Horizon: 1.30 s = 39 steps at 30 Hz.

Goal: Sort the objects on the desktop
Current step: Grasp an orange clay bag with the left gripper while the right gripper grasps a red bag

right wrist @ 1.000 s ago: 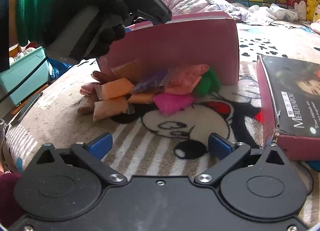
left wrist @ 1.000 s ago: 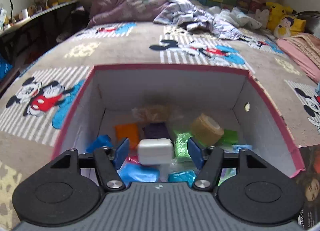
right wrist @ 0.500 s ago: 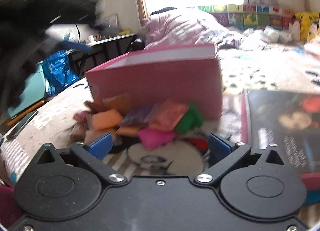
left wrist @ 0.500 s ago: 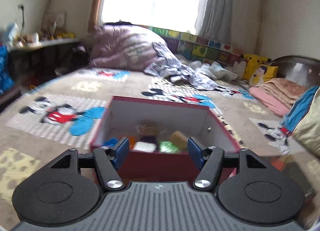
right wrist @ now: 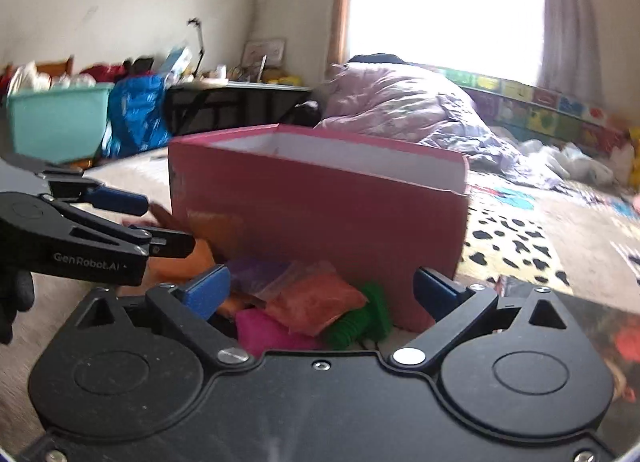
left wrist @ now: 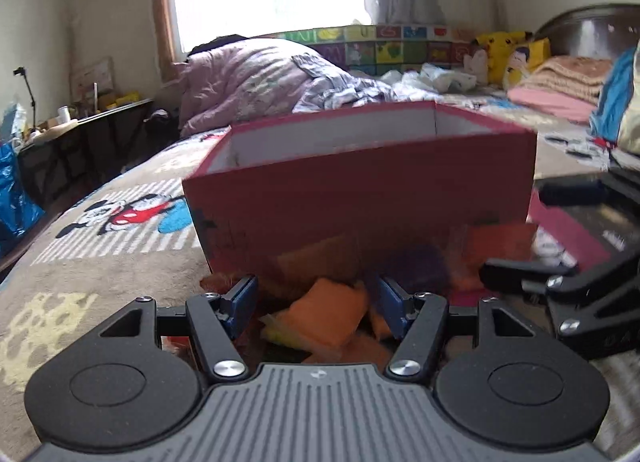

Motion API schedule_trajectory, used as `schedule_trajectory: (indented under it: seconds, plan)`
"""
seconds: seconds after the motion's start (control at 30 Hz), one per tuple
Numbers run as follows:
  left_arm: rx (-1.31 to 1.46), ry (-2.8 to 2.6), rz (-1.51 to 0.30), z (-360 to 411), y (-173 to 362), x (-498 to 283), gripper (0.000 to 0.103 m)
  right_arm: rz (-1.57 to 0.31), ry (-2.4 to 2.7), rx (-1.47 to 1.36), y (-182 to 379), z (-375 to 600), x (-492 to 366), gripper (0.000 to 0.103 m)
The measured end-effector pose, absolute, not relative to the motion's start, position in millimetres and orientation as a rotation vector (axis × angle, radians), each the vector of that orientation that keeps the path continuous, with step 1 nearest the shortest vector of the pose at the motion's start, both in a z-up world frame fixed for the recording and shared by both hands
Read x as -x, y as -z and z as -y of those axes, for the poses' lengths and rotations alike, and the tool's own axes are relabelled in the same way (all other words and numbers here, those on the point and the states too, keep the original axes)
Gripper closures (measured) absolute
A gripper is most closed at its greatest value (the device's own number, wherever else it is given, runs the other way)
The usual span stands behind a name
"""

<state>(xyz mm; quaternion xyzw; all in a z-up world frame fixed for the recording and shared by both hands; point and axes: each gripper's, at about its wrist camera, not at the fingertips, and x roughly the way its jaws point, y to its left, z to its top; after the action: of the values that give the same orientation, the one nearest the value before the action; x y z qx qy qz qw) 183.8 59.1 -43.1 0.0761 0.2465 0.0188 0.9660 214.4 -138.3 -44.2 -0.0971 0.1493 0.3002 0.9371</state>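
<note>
I have both grippers low over the cartoon-print bedspread [left wrist: 104, 262], facing the pink cardboard box [left wrist: 360, 197] from its near side. The left gripper [left wrist: 316, 304] has its jaws set wide with nothing between the pads; an orange packet [left wrist: 328, 318] lies just beyond them. The right gripper [right wrist: 320, 294] is spread wide too and carries nothing, with a magenta packet [right wrist: 260, 330], a reddish-orange packet [right wrist: 316, 302] and a green ribbed piece [right wrist: 360, 322] heaped right in front of it. The whole pile of small coloured packets sits on the bedspread against the box's front wall, outside the box; from this low angle I cannot see what the box holds.

The risks as I judge them: the two grippers are close, with the left one's fingers reaching in beside the right one's view, so closing in on neighbouring packets together could knock the tools into each other. The packets overlap and look soft and slippery in clear wrap, so a pinch may catch two, or only a corner that slips free on the lift. The box is light card on a soft bed; a nudge to its wall could slide or tip it. The black-topped box lid [right wrist: 592, 342] lying at the right crowds any swing that way. Both views are blurred, so my aim is uncertain.
</note>
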Motion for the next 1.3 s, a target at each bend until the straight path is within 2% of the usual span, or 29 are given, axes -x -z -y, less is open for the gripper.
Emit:
schedule_trajectory:
  seconds: [0.13,0.17,0.23,0.27,0.5,0.8,0.87,1.0,1.1,1.3]
  plan:
    - [-0.168,-0.013,-0.517,-65,53,-190,0.040,-0.289,-0.651,0.246,45,135,-220,0.010]
    - [-0.163,-0.002,-0.523,-66,55,-191,0.040,-0.297,-0.659,0.252,46,134,-222,0.019]
    - [-0.170,0.029,-0.548,-64,56,-193,0.040,-0.314,-0.676,0.267,47,133,-225,0.027]
    - [-0.182,0.045,-0.562,-63,56,-193,0.044,-0.328,-0.680,0.272,48,132,-225,0.032]
    - [-0.334,0.069,-0.584,-45,57,-181,0.045,-0.312,-0.641,0.329,50,129,-217,0.032]
    - [-0.272,0.057,-0.548,-42,63,-193,0.045,-0.348,-0.616,0.355,50,128,-220,0.033]
    - [-0.249,0.061,-0.545,-43,63,-195,0.046,-0.355,-0.610,0.361,50,128,-221,0.041]
    - [-0.207,0.054,-0.552,-45,61,-195,0.061,-0.374,-0.603,0.361,50,128,-222,0.053]
    - [-0.203,0.035,-0.550,-46,57,-192,0.062,-0.385,-0.613,0.337,48,129,-225,0.062]
    - [-0.165,0.007,-0.537,-50,47,-177,0.063,-0.395,-0.635,0.287,44,135,-224,0.063]
